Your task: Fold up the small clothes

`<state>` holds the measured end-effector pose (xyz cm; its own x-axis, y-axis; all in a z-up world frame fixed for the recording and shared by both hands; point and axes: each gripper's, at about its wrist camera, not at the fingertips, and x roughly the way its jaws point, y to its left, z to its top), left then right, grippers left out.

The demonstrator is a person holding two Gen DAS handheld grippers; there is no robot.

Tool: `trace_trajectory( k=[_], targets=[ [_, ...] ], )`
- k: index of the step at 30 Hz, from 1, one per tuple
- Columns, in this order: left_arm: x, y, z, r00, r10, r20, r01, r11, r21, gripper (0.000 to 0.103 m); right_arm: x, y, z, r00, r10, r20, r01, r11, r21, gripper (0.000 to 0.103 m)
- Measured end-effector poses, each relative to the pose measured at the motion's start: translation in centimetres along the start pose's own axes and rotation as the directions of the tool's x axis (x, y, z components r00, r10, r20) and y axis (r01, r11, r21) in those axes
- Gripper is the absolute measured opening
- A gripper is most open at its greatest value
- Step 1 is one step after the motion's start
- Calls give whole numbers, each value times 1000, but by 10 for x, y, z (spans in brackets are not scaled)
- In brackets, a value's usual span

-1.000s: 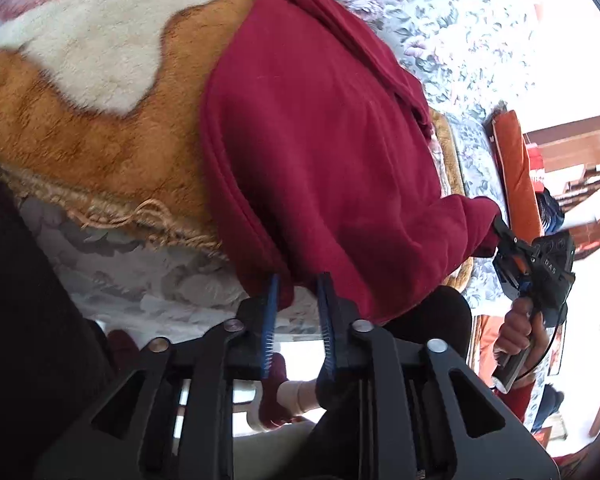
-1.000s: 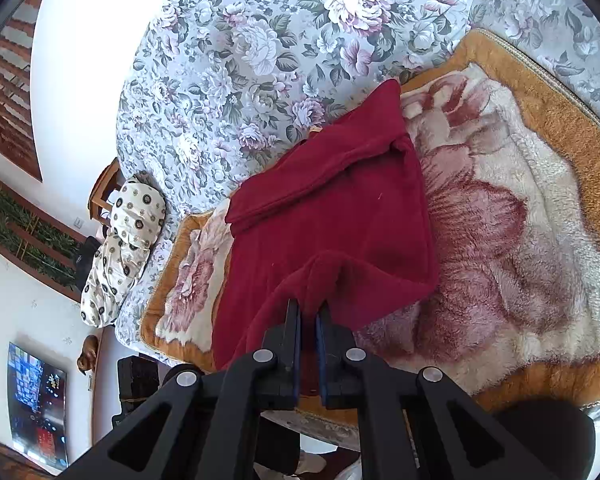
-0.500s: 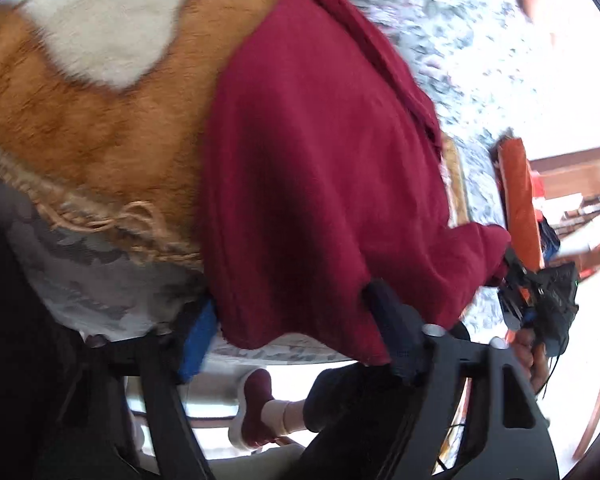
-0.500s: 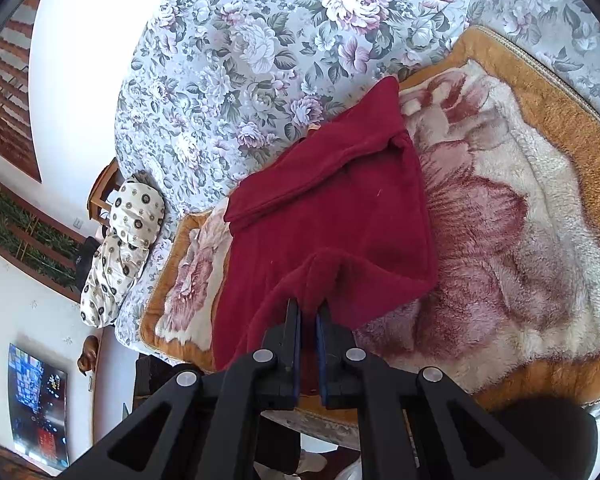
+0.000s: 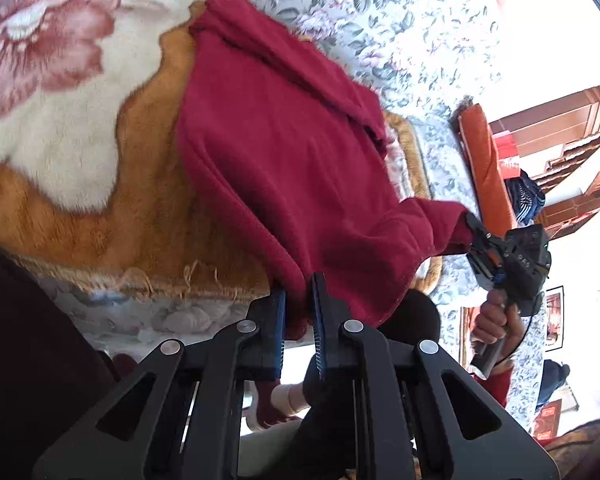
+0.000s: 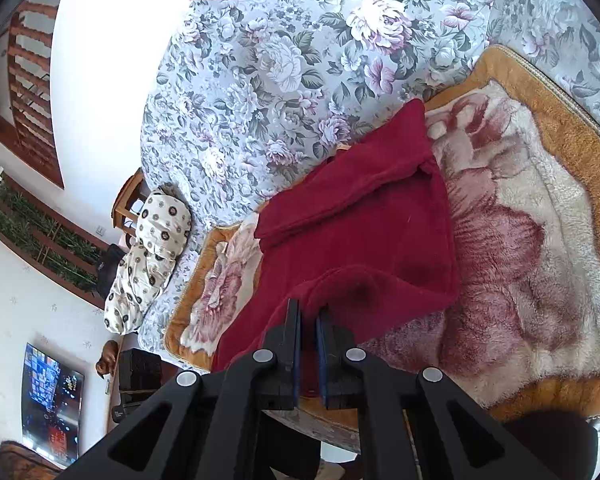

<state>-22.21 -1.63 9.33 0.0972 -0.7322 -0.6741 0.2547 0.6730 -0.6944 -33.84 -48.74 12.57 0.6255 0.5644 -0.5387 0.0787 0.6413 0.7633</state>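
With both near corners of the red fleece garment (image 5: 284, 152) now pinched, the step in hand reads as lifting the near hem and carrying it away from the person to make a fold. Left gripper (image 5: 298, 312): jaws closed down on the hem at the garment's near left corner, cloth bunched between the blue pads. Right gripper (image 6: 308, 340): jaws narrow, clamped on a raised tuck of the same hem; it also shows in the left wrist view, gripping the far corner. Garment lies flat on the plush blanket (image 6: 540, 240) over the floral bedspread (image 6: 280, 60), with its near edge lifted off the blanket (a fold or collar already lies across the far end).

Recommendation: raise both corners evenly, keeping the hem taut between the grippers so it does not sag in the middle. Fleece tends to cling to plush pile, so lift clear before moving forward. Lay the hem square to the far edge, then release.
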Motion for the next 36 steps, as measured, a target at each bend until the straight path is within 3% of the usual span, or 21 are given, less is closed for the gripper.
trace_trajectory(
  k=[6, 10, 14, 17, 19, 21, 24, 26, 27, 28, 32, 36],
  targets=[
    [-19, -21, 86, 991, -57, 123, 49, 997, 62, 10, 18, 3, 54, 998, 12, 62, -12, 1000, -8, 6],
    [-9, -36, 161, 976, -50, 210, 32, 996, 88, 10, 47, 7, 108, 994, 5, 106, -4, 1000, -18, 6],
    [20, -25, 231, 965, 13, 261, -36, 996, 83, 10, 91, -14, 166, 989, -58, 139, 55, 998, 24, 6],
    [57, -3, 280, 964, 62, 260, -71, 997, 22, 10, 129, -53, 197, 978, -121, 170, 102, 988, 114, 6],
    [77, 19, 301, 963, 110, 248, -105, 994, -35, 10, 164, -84, 208, 976, -195, 101, 174, 967, 184, 8],
    [89, 37, 311, 971, 130, 200, -118, 991, -69, 10, 182, -100, 208, 957, -290, 24, 280, 940, 198, 10],
    [81, 51, 309, 973, 116, 201, -103, 992, -75, 11, 171, -91, 201, 956, -288, 62, 280, 953, 111, 22],
    [72, 51, 302, 974, 123, 191, -113, 991, -67, 35, 153, -77, 194, 951, -296, 88, 292, 955, 50, 35],
    [68, 51, 298, 975, 117, 188, -106, 992, -66, 61, 145, -71, 192, 943, -314, 109, 313, 949, 24, 36],
    [64, 51, 293, 975, 100, 197, -89, 994, -64, 73, 136, -66, 190, 935, -332, 128, 335, 942, -6, 36],
    [62, 42, 284, 978, 110, 178, -110, 994, -12, 73, 120, -55, 189, 923, -346, 168, 368, 922, -120, 41],
    [79, 24, 292, 972, 156, 174, -167, 985, 52, 73, 146, -59, 195, 914, -386, 128, 405, 893, -197, 42]
  ],
)
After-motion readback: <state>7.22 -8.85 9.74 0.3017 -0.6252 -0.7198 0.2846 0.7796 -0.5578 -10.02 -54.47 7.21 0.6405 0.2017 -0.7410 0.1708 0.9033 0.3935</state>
